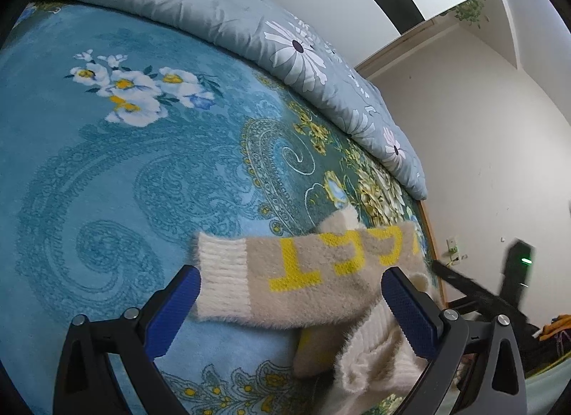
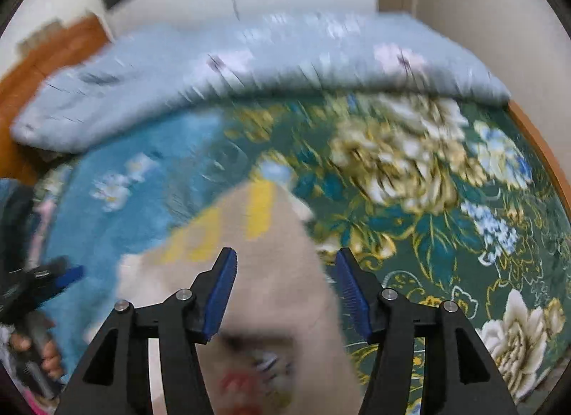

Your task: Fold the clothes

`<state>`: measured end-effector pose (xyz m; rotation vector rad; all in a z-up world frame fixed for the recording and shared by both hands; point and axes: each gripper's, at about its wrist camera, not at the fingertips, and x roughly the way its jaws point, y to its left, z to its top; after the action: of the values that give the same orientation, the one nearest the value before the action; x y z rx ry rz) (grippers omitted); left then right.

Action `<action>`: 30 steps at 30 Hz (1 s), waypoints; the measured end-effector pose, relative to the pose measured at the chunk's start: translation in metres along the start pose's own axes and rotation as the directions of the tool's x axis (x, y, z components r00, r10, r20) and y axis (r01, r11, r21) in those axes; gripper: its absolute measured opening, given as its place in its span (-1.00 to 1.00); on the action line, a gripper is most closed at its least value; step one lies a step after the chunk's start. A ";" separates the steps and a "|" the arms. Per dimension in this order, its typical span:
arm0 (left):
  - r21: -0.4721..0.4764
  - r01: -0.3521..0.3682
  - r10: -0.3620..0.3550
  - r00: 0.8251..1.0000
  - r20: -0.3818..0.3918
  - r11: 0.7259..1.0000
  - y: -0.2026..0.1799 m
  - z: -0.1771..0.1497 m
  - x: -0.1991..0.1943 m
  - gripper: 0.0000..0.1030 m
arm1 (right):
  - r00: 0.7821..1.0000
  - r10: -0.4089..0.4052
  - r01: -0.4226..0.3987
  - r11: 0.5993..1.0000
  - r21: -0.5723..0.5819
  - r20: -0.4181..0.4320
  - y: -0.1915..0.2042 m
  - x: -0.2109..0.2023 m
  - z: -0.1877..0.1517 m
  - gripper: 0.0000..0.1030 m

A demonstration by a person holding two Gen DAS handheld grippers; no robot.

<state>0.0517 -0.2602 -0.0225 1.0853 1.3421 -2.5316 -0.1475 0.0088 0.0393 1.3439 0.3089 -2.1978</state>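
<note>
On the blue floral bedspread (image 1: 107, 172), well in front of the rolled grey daisy-print quilt (image 1: 249, 22), lies your fuzzy beige sweater (image 1: 314, 293) with yellow lettering (image 1: 296, 268). One sleeve stretches flat across the spread, its white ribbed cuff (image 1: 221, 276) at the end farthest from the sweater's bunched body, which is heaped in cream folds nearer the bed's wooden edge.

Your left gripper (image 1: 291, 311) is spread wide, holding nothing; its two blue-padded fingers (image 1: 175, 311) straddle that sleeve, one just beside the cuff and the other over the heaped body. Whether the pads touch the knit, you cannot tell from here.

Your right gripper (image 2: 285, 293) is likewise parted and empty, its fingers standing either side of the sweater's beige body (image 2: 278, 272) in a badly blurred view. The yellow letters show just beyond its fingertips, toward the quilt (image 2: 249, 69). Through the right wrist camera you can also see your left gripper (image 2: 53, 279) at the edge of the picture, on the sweater's far side, with your hand (image 2: 39, 350) wrapped around its handle. The darker green flowered border (image 2: 428, 183) of the spread lies to the sweater's other side.
</note>
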 end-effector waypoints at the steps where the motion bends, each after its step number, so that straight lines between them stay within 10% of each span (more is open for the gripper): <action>1: -0.002 0.001 -0.001 1.000 -0.005 1.000 0.000 0.001 0.001 1.00 | 0.999 0.021 -0.020 1.000 0.005 -0.030 -0.001 0.010 -0.002 0.18; 8: -0.007 0.026 -0.026 1.000 0.001 1.000 0.002 0.003 -0.004 1.00 | 0.992 0.083 -0.077 0.995 0.070 -0.091 0.008 0.028 -0.021 0.28; 12: -0.023 0.038 -0.037 0.999 0.013 0.999 0.007 0.005 -0.010 1.00 | 0.999 0.036 -0.034 0.995 0.098 -0.026 0.027 -0.010 -0.023 -0.48; 18: -0.070 0.085 -0.080 0.994 0.078 0.994 0.024 0.011 -0.035 1.00 | 0.987 0.087 -0.088 0.996 0.004 0.139 0.083 -0.081 -0.006 -0.67; 30: -0.189 0.172 -0.112 0.950 0.293 0.967 0.085 0.029 -0.129 1.00 | 0.795 0.380 -0.293 0.923 -0.251 0.472 0.251 -0.259 0.050 -0.69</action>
<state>0.1640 -0.3659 0.0091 0.5839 1.6107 -2.4449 0.0466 -0.1370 0.3107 0.6176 0.0365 -2.0680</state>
